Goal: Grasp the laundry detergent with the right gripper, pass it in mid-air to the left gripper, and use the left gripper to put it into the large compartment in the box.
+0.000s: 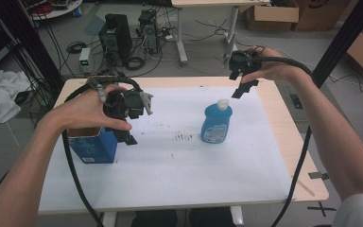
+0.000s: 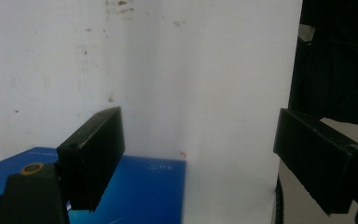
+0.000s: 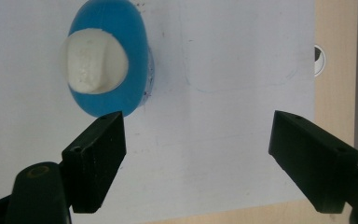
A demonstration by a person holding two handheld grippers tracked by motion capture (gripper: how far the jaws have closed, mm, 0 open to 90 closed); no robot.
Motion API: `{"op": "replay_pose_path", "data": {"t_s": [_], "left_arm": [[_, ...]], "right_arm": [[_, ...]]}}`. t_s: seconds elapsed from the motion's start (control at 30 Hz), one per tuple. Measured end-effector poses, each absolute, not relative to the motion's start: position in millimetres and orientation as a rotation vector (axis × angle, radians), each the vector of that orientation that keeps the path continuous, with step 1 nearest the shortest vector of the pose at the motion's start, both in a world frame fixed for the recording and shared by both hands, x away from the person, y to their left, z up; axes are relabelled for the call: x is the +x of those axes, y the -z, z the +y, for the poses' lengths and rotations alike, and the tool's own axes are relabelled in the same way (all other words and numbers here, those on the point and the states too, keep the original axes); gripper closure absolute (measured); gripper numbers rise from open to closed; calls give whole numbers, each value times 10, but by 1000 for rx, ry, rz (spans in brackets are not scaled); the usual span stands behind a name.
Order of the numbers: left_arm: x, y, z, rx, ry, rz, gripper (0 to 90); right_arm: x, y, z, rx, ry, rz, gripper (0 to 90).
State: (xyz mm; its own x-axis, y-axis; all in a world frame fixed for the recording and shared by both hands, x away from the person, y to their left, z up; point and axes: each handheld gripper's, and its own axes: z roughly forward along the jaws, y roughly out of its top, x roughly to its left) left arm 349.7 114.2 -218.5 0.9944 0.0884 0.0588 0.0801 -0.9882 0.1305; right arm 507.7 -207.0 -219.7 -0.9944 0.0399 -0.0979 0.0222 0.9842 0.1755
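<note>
A blue bottle (image 1: pixel 216 124) with a white cap (image 1: pixel 223 104) stands upright right of centre in the high view, on the white sheet (image 1: pixel 170 170) covering the table (image 1: pixel 283 127). At the left, an open blue box (image 1: pixel 93 145) stands near the sheet's edge. The left gripper (image 1: pixel 128 138) hangs just above the box, jaws released and empty. The right gripper (image 1: pixel 246 87), upper right, hovers above the bottle, jaws spread wide, holding nothing.

Light wood table (image 1: pixel 283 118), white sheet (image 1: pixel 179 165) over most of it. On sheet: blue carton (image 1: pixel 93 145) left, blue bottle (image 1: pixel 216 122) centre.
</note>
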Motion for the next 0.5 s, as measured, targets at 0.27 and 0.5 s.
{"op": "replay_pose_path", "data": {"t_s": [0.27,0.5], "left_arm": [[3500,2190,1120,3013,-92,119,171],[3496,2187,1111,3007,-96,121,171]], "right_arm": [[4981,2277,-2145,50,-251,3087,184],[4913,2391,-2188,65,-311,3113,179]]}}
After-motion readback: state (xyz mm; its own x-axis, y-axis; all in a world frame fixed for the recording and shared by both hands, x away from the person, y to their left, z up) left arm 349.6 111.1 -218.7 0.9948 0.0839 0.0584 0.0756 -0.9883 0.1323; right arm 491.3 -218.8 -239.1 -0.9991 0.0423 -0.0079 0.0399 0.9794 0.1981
